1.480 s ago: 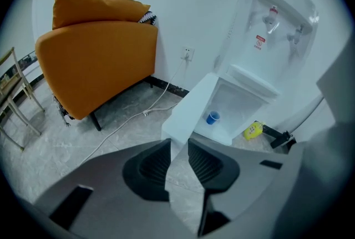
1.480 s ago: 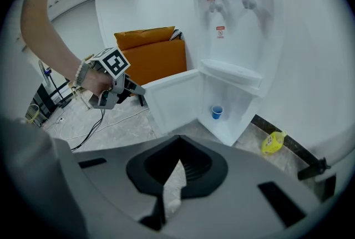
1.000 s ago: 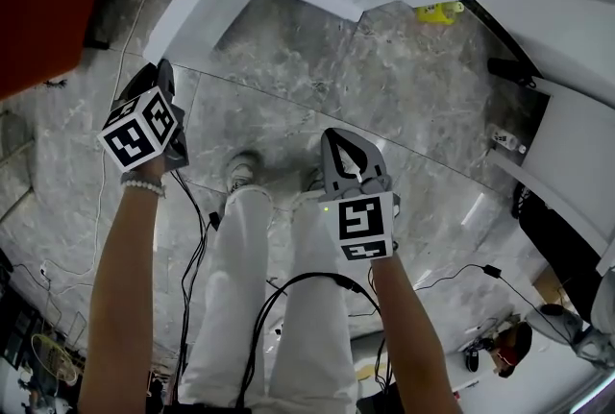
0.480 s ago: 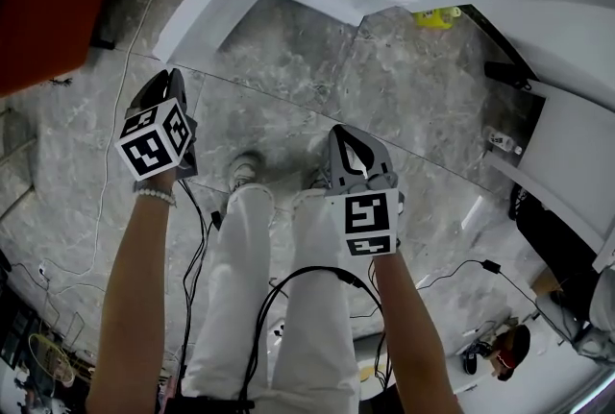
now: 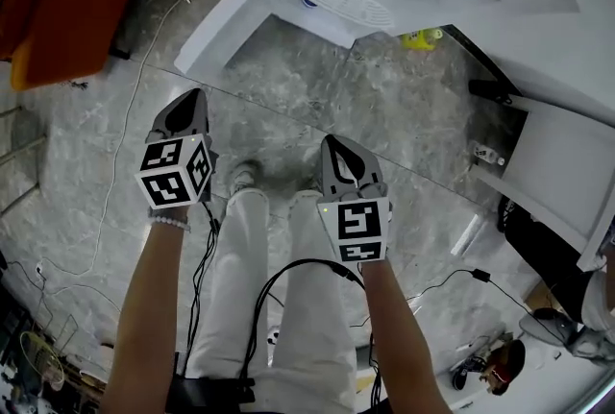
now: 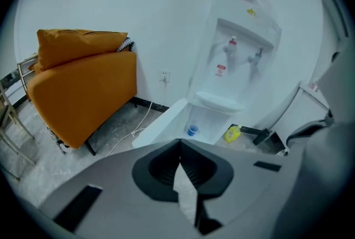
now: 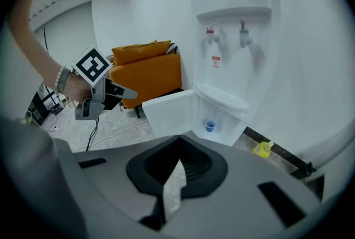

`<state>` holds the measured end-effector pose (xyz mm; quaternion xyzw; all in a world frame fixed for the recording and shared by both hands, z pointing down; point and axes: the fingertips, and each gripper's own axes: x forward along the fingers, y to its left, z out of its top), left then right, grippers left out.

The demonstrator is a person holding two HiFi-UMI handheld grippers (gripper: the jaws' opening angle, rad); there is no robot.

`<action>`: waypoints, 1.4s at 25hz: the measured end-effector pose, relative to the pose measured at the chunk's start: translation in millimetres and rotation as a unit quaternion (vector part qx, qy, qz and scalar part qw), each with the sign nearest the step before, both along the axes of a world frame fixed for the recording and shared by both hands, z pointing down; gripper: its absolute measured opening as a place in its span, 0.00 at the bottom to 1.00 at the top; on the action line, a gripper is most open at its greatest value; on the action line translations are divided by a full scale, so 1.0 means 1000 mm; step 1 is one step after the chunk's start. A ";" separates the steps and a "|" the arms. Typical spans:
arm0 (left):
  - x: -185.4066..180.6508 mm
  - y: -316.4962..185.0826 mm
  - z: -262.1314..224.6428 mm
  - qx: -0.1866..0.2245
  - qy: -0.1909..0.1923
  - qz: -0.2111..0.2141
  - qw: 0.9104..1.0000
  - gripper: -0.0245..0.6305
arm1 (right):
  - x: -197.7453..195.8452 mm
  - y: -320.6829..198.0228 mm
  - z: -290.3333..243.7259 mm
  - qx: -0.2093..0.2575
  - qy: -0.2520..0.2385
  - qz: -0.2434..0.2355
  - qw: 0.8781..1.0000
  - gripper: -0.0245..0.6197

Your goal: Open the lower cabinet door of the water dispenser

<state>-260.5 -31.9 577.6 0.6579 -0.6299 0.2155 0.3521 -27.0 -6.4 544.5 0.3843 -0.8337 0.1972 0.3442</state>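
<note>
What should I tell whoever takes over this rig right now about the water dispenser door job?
Left gripper: jaws have just closed, shut on nothing, clear of the door.
Right gripper: shut, empty, also clear.
Water dispenser: lower cabinet door swung wide open; blue cup inside the cabinet, yellow bottle on the floor beside it.
Done: door is open.
Left: nothing apparent.

White trousers [image 5: 288,306]; white bead bracelet [image 5: 169,221]; black cables [image 5: 307,261]; pale sneakers [image 5: 242,175].
</note>
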 end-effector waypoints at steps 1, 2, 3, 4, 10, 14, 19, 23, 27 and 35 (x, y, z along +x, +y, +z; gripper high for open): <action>0.004 0.000 -0.011 0.004 0.001 0.005 1.000 0.06 | 0.000 -0.001 -0.009 0.002 -0.003 0.003 1.000 0.04; 0.008 -0.001 -0.022 0.008 0.002 0.011 1.000 0.06 | -0.001 -0.002 -0.018 0.005 -0.007 0.006 1.000 0.04; 0.013 -0.001 -0.033 0.014 0.005 0.018 1.000 0.06 | -0.001 -0.003 -0.027 0.007 -0.009 0.007 1.000 0.04; 0.019 -0.002 -0.045 0.020 0.009 0.027 0.999 0.06 | 0.000 -0.004 -0.036 0.009 -0.011 0.008 1.000 0.04; 0.046 -0.003 -0.116 0.058 0.024 0.098 0.993 0.06 | 0.004 -0.006 -0.092 0.017 -0.031 0.016 0.999 0.04; 0.057 0.004 -0.162 0.076 0.015 0.143 0.987 0.06 | 0.003 -0.007 -0.131 0.029 -0.037 0.017 0.999 0.04; 0.066 0.005 -0.226 0.095 0.004 0.176 0.980 0.06 | 0.001 -0.013 -0.186 0.057 -0.049 0.015 0.997 0.04; 0.067 0.000 -0.279 0.127 0.007 0.180 0.975 0.06 | 0.001 -0.019 -0.230 0.085 -0.062 0.024 0.994 0.04; 0.066 -0.003 -0.322 0.156 0.001 0.182 0.971 0.06 | 0.003 -0.019 -0.267 0.108 -0.069 0.037 0.991 0.04; 0.067 0.005 -0.403 0.215 -0.003 0.203 0.955 0.06 | 0.006 -0.004 -0.336 0.152 -0.089 0.071 0.982 0.04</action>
